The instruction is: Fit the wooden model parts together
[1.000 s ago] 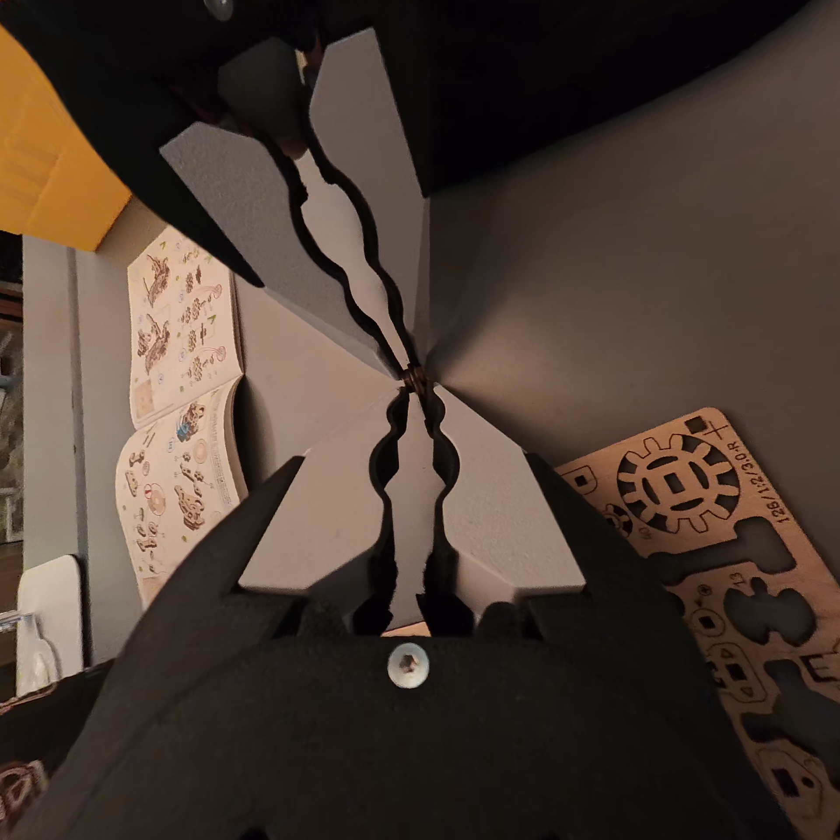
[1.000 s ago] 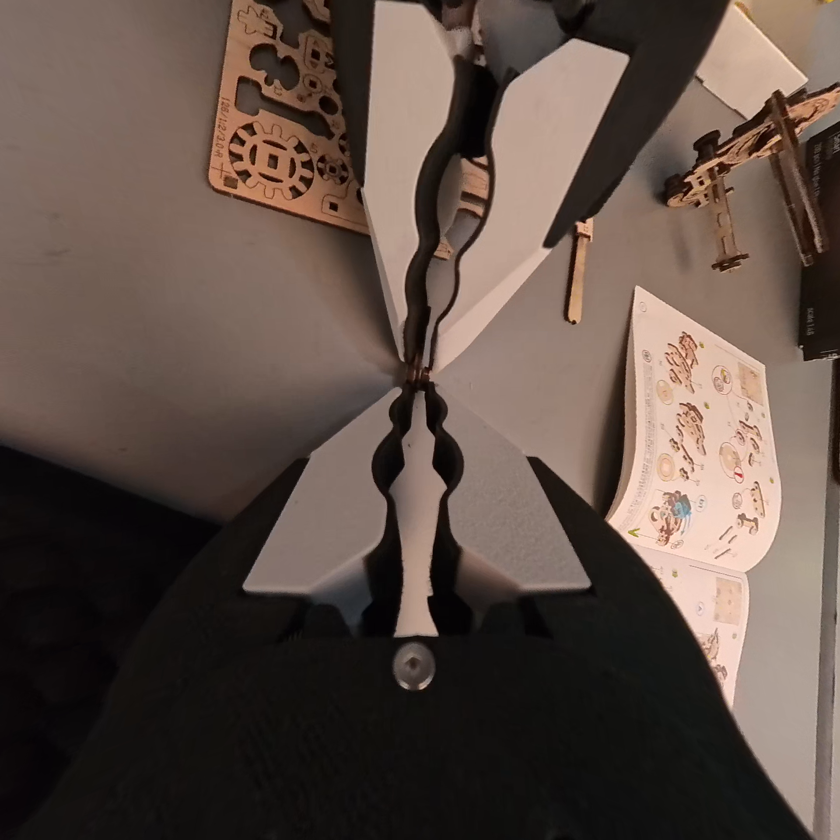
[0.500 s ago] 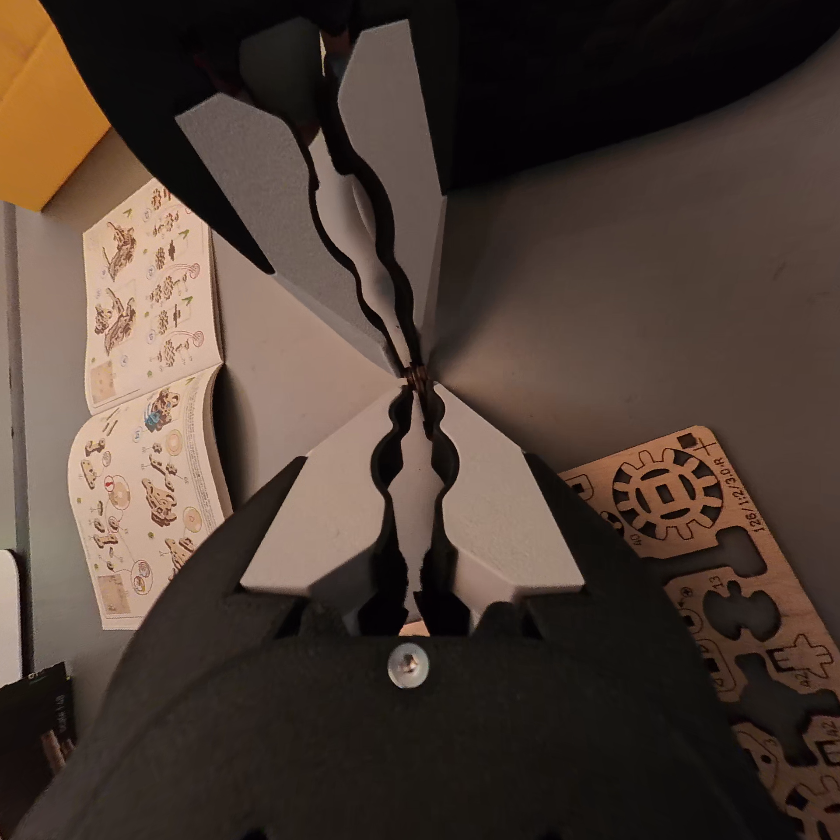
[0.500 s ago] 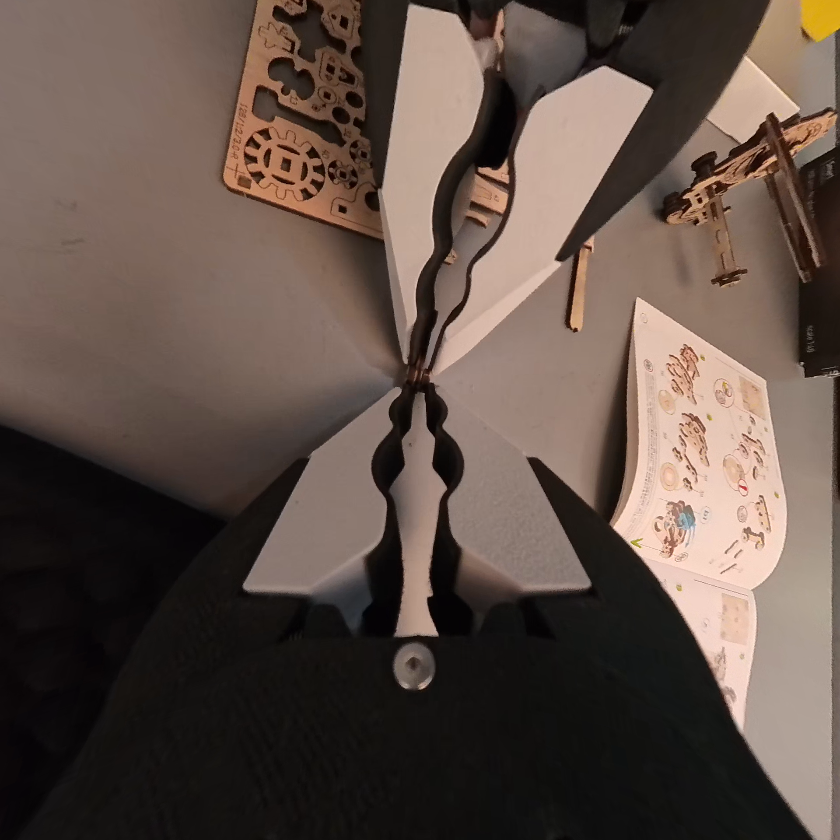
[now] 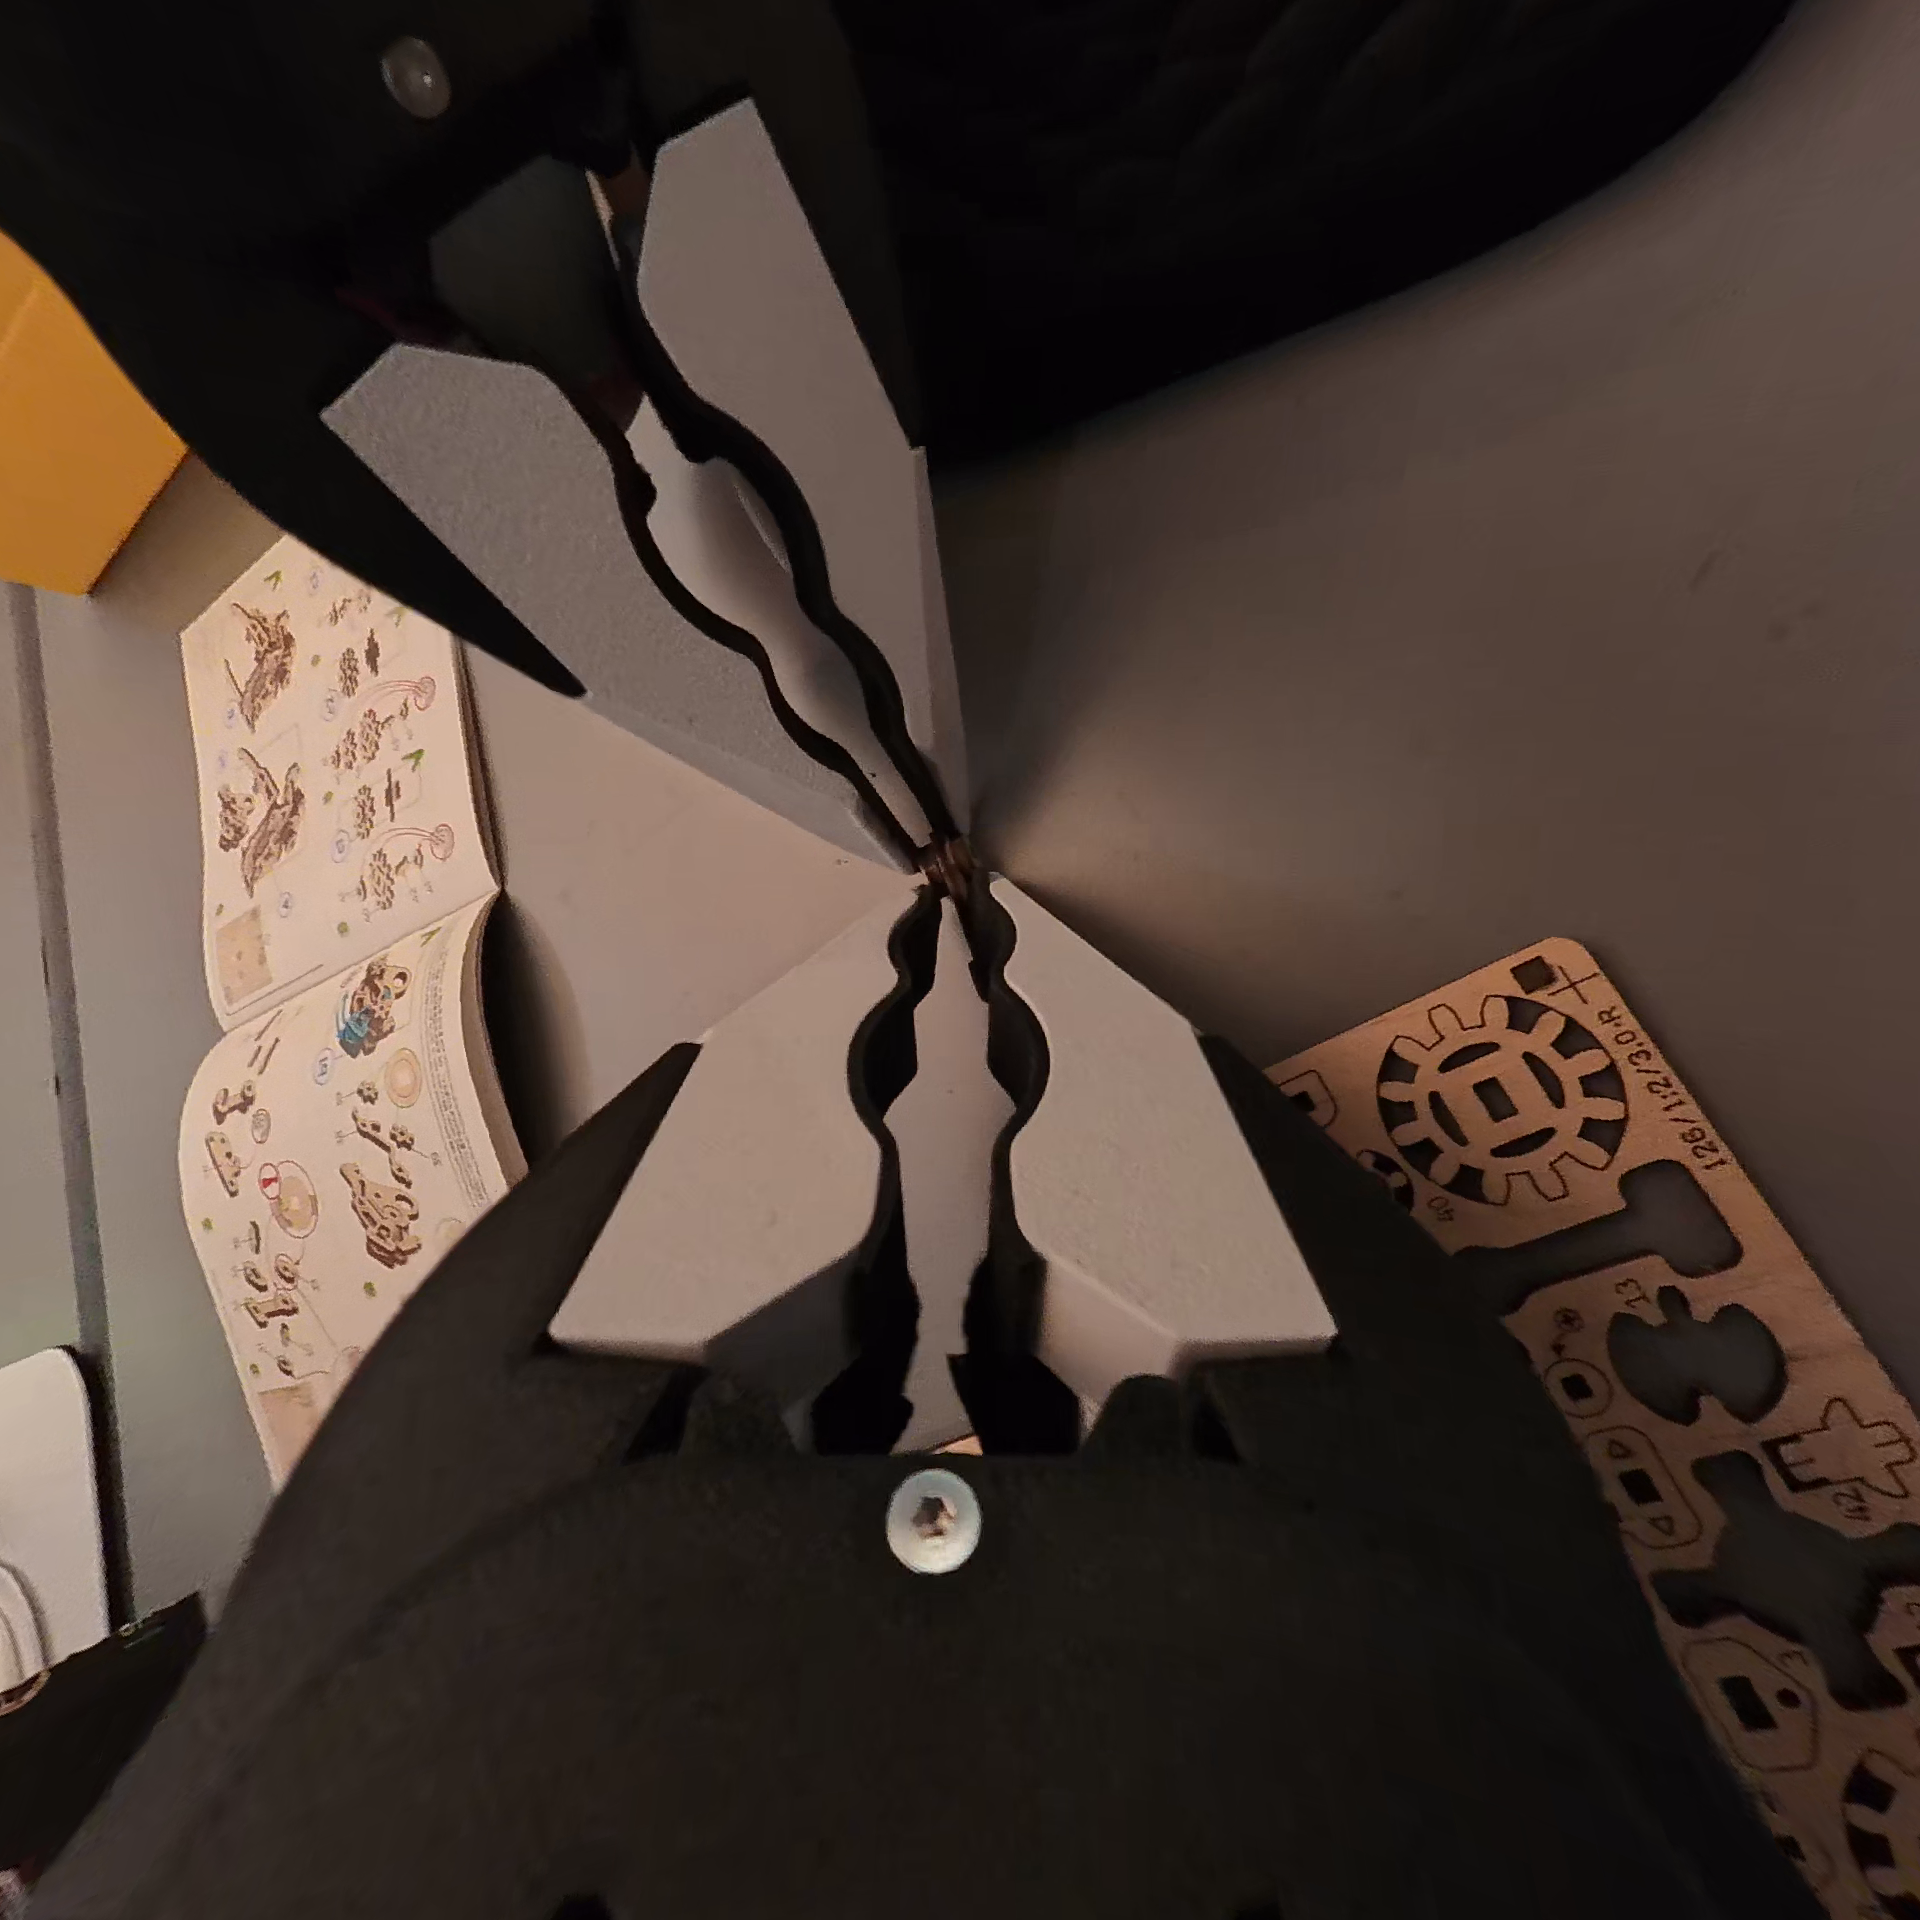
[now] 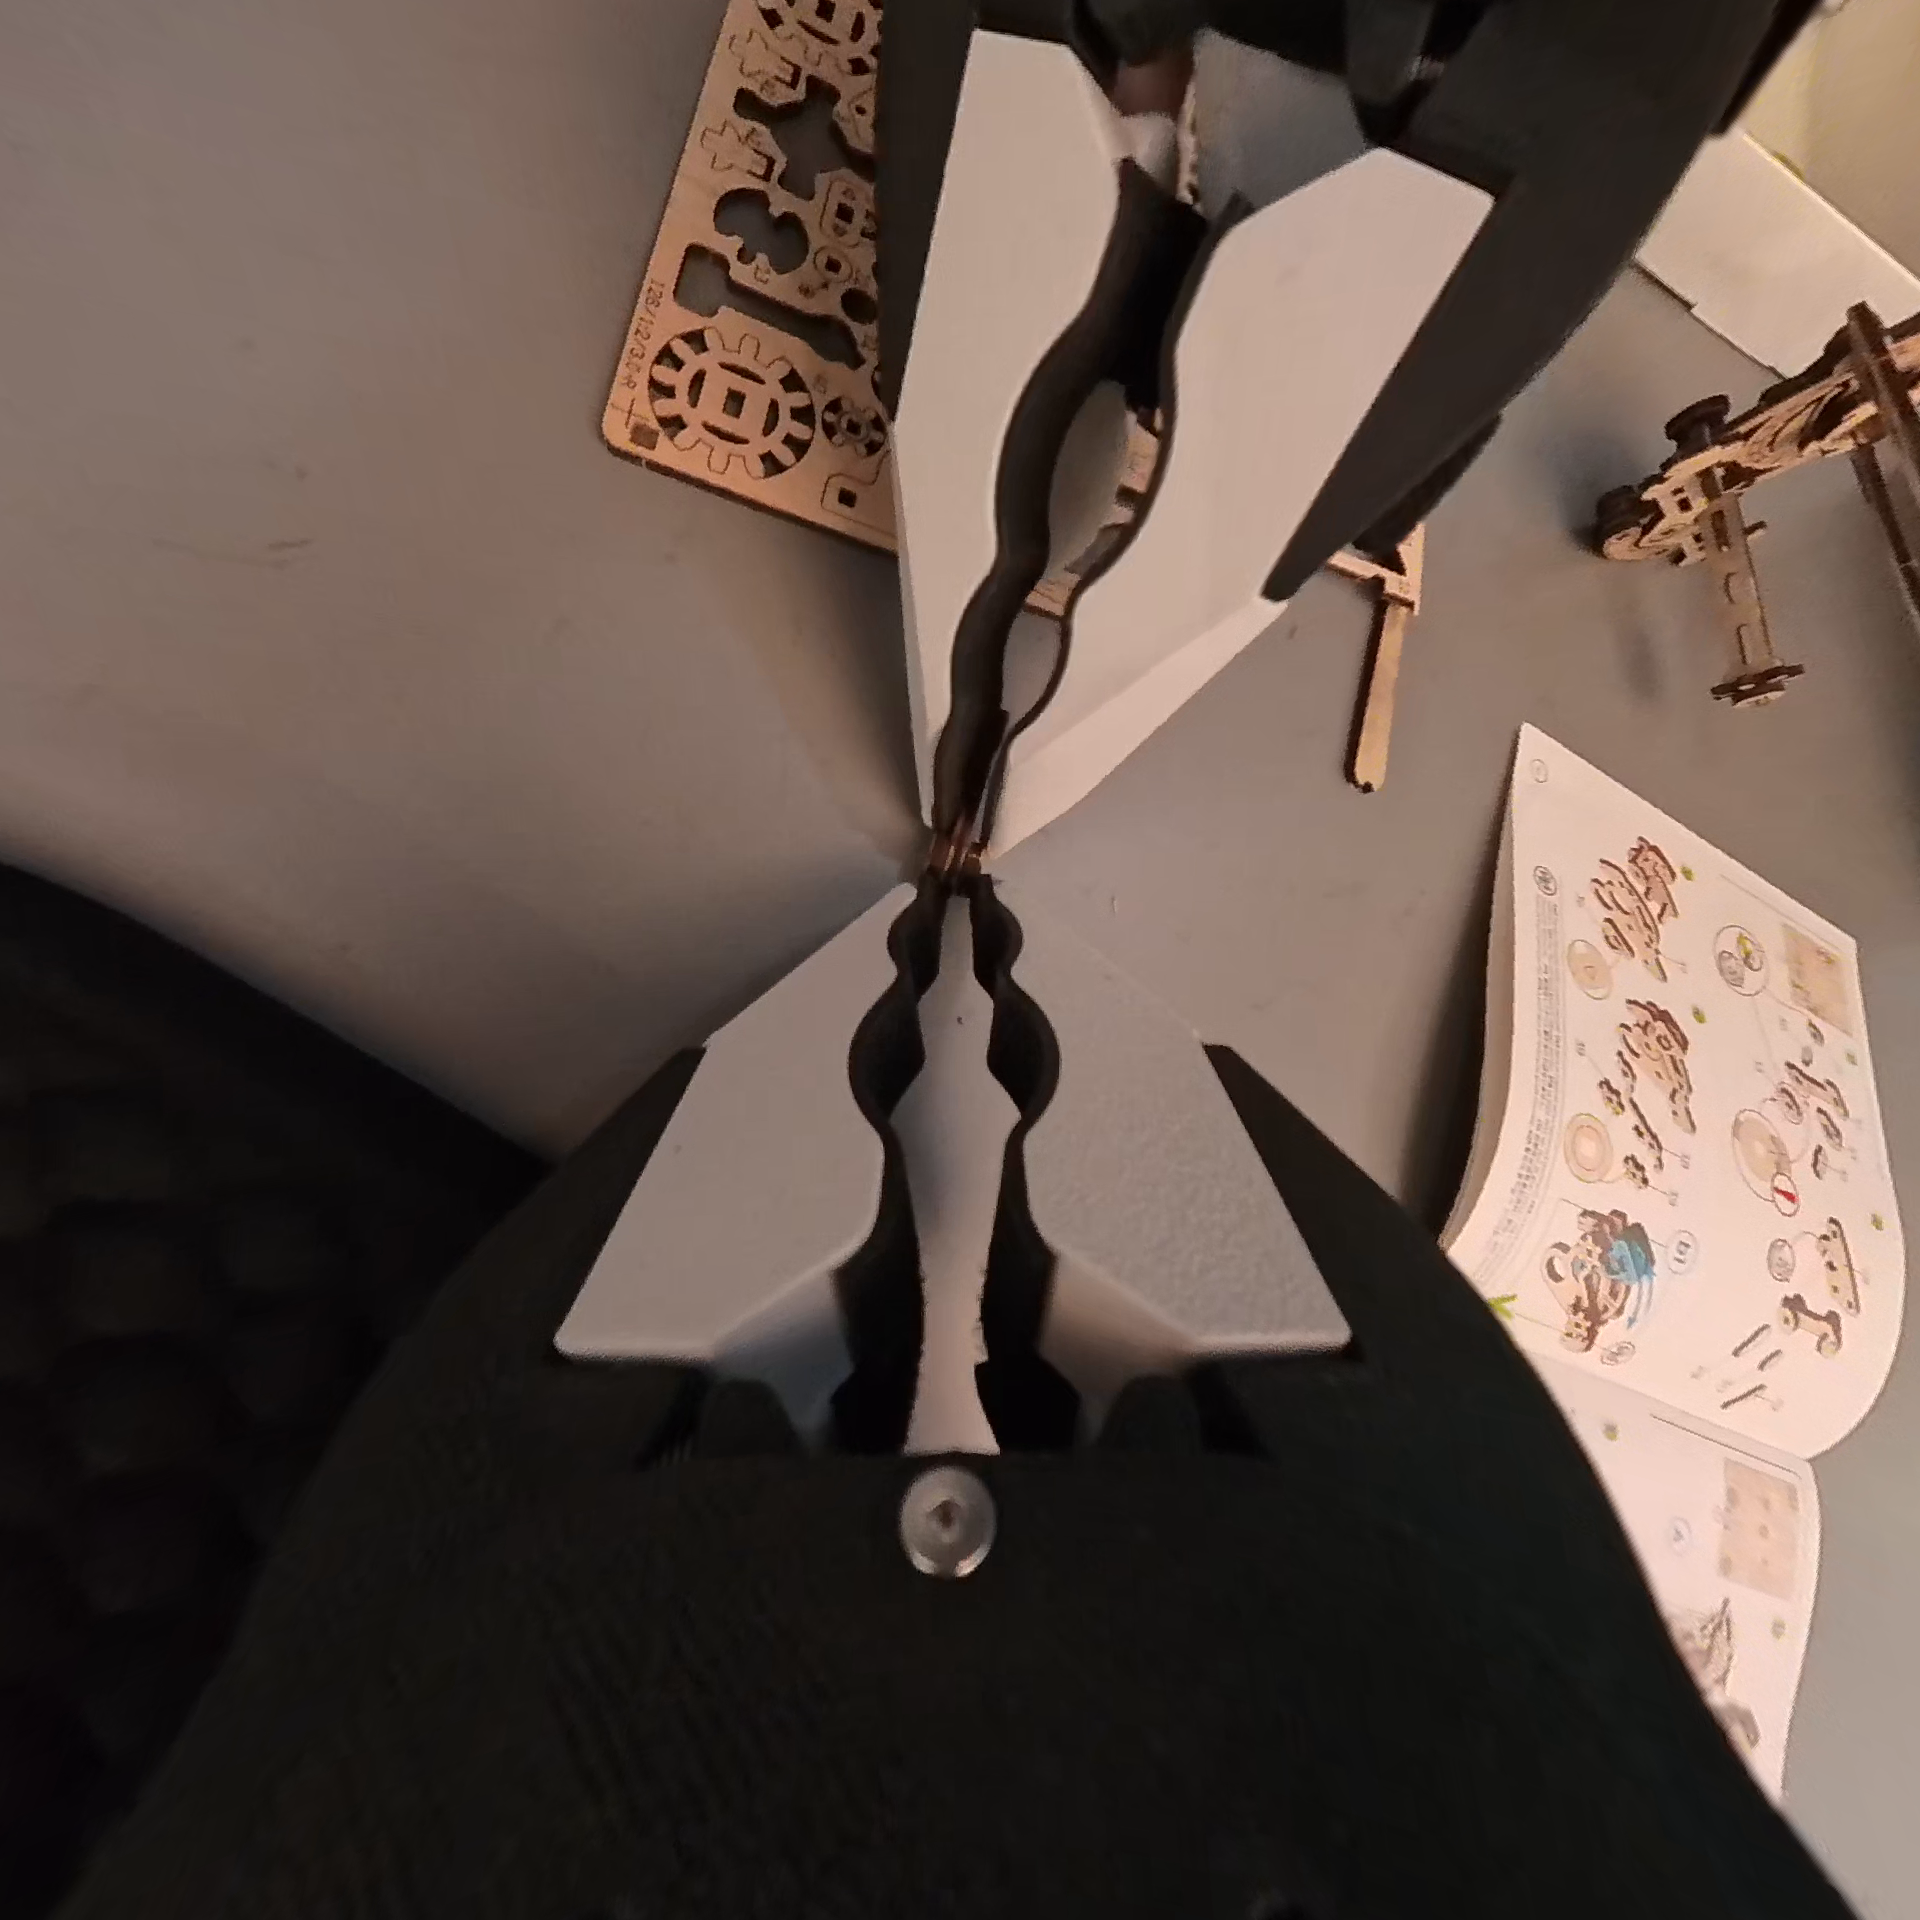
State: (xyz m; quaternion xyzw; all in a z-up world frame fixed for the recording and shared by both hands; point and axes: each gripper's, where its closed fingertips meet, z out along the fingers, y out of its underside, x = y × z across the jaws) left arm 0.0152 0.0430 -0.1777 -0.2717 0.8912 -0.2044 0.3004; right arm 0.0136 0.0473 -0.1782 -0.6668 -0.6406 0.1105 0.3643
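Observation:
My left gripper [image 5: 951, 896] and my right gripper [image 6: 951, 891] meet tip to tip above the grey table [image 5: 1351, 675]. Both are shut on a small brown wooden part [image 5: 948, 862] pinched between the two pairs of tips. The part also shows in the right wrist view [image 6: 956, 854]. It is tiny and mostly hidden by the fingertips, so I cannot tell whether it is one piece or two. The right gripper [image 5: 932, 840] comes in from the top of the left wrist view. The left gripper [image 6: 964, 826] comes in from the top of the right wrist view.
A laser-cut wooden parts sheet [image 5: 1558, 1247] lies flat on the table, also in the right wrist view [image 6: 748, 343]. An open instruction booklet [image 5: 343, 935] [image 6: 1662, 1091], a partly built wooden model [image 6: 1766, 457], a loose wooden stick [image 6: 1377, 675] and a yellow box [image 5: 62, 436] lie around.
Both grippers stay shut tip to tip on the part. They have twisted and shifted a little together, so the booklet and the parts sheet have drifted slightly in both views.

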